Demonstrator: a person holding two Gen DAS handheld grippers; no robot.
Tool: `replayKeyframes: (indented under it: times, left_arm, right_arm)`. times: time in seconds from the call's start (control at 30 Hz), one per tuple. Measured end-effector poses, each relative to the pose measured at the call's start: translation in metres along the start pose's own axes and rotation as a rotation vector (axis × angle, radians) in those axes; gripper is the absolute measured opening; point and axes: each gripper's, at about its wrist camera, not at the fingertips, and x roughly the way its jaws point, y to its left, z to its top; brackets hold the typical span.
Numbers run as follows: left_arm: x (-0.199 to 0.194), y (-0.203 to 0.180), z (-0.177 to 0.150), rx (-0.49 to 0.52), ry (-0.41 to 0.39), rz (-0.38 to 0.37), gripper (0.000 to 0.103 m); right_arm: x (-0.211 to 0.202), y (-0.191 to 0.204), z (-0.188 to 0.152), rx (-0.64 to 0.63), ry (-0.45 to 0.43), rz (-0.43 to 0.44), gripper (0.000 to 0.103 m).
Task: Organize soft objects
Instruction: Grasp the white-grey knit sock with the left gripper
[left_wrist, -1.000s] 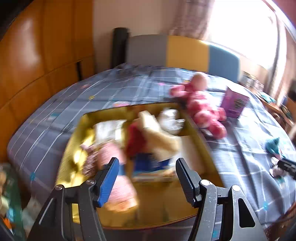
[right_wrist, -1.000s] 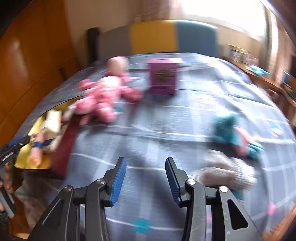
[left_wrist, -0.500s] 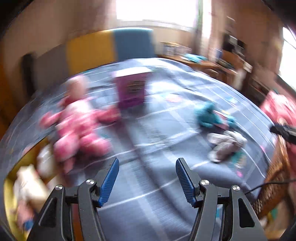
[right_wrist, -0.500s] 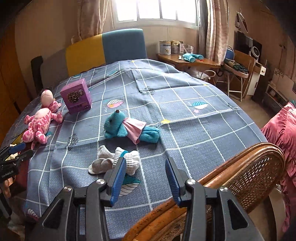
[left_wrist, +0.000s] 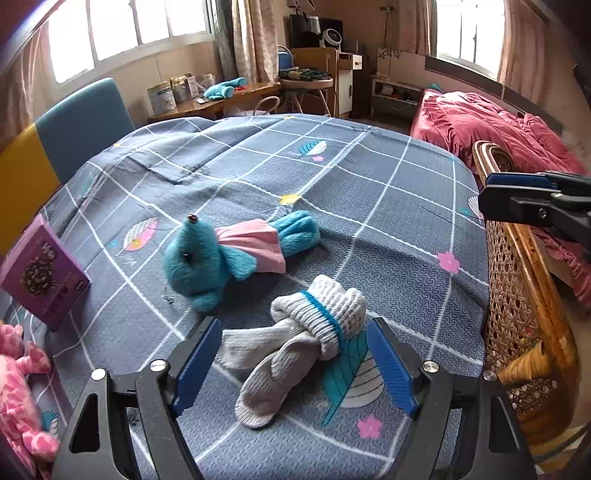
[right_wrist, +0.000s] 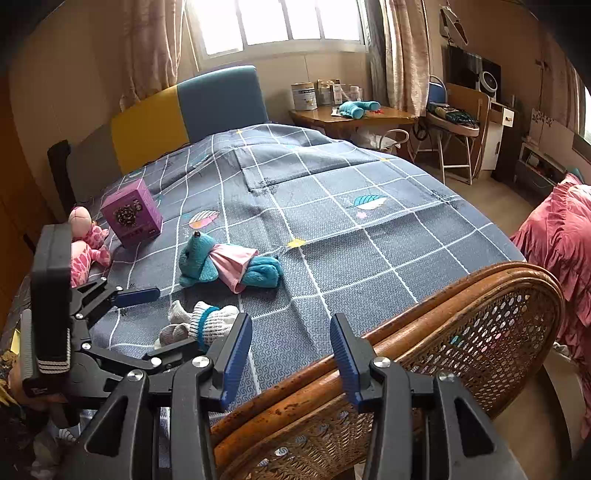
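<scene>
A rolled pair of grey-white socks (left_wrist: 295, 343) with a blue band lies on the blue checked bedspread (left_wrist: 369, 206). My left gripper (left_wrist: 291, 365) is open, its fingers either side of the socks, just above them. A teal plush toy (left_wrist: 229, 251) in a pink dress lies just beyond. A pink spotted plush (left_wrist: 14, 391) lies at the far left. My right gripper (right_wrist: 290, 354) is open and empty above the rattan chair back (right_wrist: 424, 354). From the right wrist view, the socks (right_wrist: 201, 325), teal plush (right_wrist: 225, 264) and pink plush (right_wrist: 86, 243) show too.
A purple box (left_wrist: 44, 273) stands on the bed at left, also in the right wrist view (right_wrist: 131, 212). A rattan chair (left_wrist: 517, 295) stands against the bed's right side. A red quilt (left_wrist: 498, 125) lies beyond, and a desk (right_wrist: 354, 114) with tins stands by the window.
My left gripper has swung right, away from the yellow box of toys, and now sits over the socks. My right gripper has pulled back over the rattan chair.
</scene>
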Motion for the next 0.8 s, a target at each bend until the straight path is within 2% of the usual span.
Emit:
replayKeyframes:
  times: [0.1, 0.17, 0.2, 0.23, 0.33, 0.5, 0.57, 0.63, 0.8]
  left_arm:
    - [0.025, -0.009, 0.006, 0.017, 0.033, -0.008, 0.081]
    - [0.040, -0.009, 0.005, 0.004, 0.057, -0.008, 0.069]
    - [0.047, -0.006, 0.004, -0.017, 0.066, -0.031, 0.061]
    - [0.049, -0.004, 0.001, -0.041, 0.070, -0.059, 0.058]
    - [0.042, 0.000, -0.005, -0.094, 0.032, -0.092, 0.049]
    - [0.008, 0.020, -0.015, -0.184, -0.025, -0.098, 0.048]
    - [-0.010, 0.034, -0.022, -0.241, -0.047, -0.072, 0.049]
    - [-0.031, 0.054, -0.034, -0.313, -0.056, -0.015, 0.049]
    - [-0.069, 0.098, -0.081, -0.470, -0.049, 0.116, 0.049]
  right_arm:
    - [0.001, -0.006, 0.000, 0.012, -0.001, 0.010, 0.044]
    - [0.001, -0.007, 0.001, 0.005, 0.000, 0.006, 0.044]
    - [0.002, -0.007, 0.001, 0.001, 0.000, 0.007, 0.044]
    - [0.002, -0.008, 0.001, -0.002, -0.001, 0.008, 0.044]
    - [0.004, -0.008, 0.002, -0.001, 0.003, 0.006, 0.044]
    - [0.003, -0.001, 0.010, -0.012, -0.001, 0.026, 0.044]
    - [0.005, 0.008, 0.018, -0.046, -0.002, 0.047, 0.044]
    - [0.009, 0.024, 0.027, -0.112, 0.013, 0.085, 0.044]
    - [0.036, 0.078, 0.052, -0.384, 0.083, 0.158, 0.045]
